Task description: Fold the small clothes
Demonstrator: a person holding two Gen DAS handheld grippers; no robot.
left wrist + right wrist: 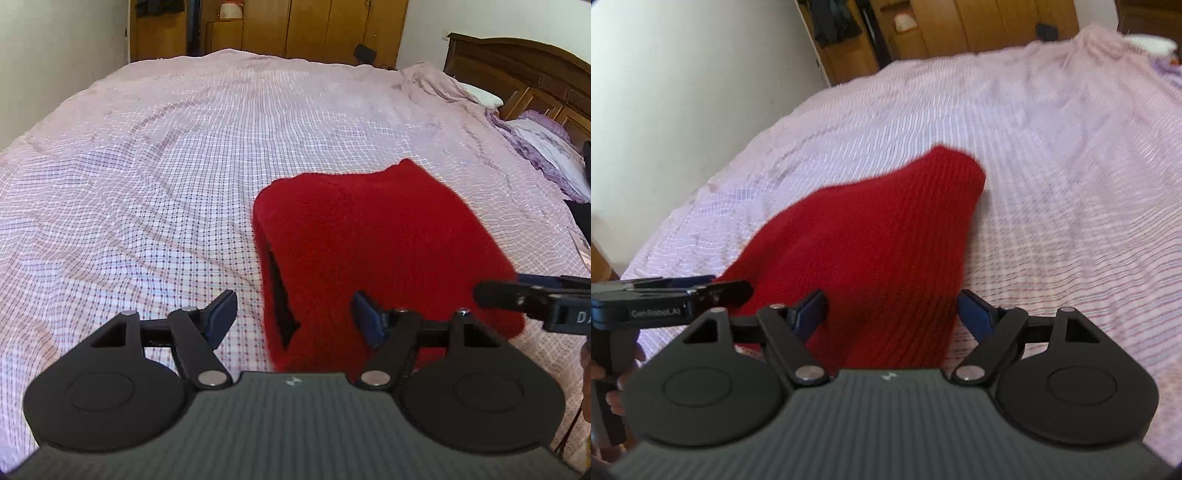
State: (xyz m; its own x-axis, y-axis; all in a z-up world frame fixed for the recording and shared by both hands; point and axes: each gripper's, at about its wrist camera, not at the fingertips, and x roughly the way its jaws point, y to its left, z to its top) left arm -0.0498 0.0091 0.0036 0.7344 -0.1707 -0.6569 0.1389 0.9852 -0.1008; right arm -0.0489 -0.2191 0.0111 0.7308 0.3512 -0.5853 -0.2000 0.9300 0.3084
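A small red knit garment (369, 236) lies folded on the pink checked bedsheet (147, 166). My left gripper (293, 312) is open just above its near left edge, one finger over the sheet, the other over the cloth. My right gripper (892, 306) is open over the garment's (871, 236) near right part, with the cloth between its fingers. Each gripper shows in the other's view: the right (495, 291) at the garment's right edge, the left (731, 288) at its left edge. Neither holds the cloth.
The bed fills both views. A wooden headboard (517, 70) and a purple pillow (546, 147) lie at the right. A wooden wardrobe (295, 26) stands behind the bed. A white wall (683, 92) is at the left.
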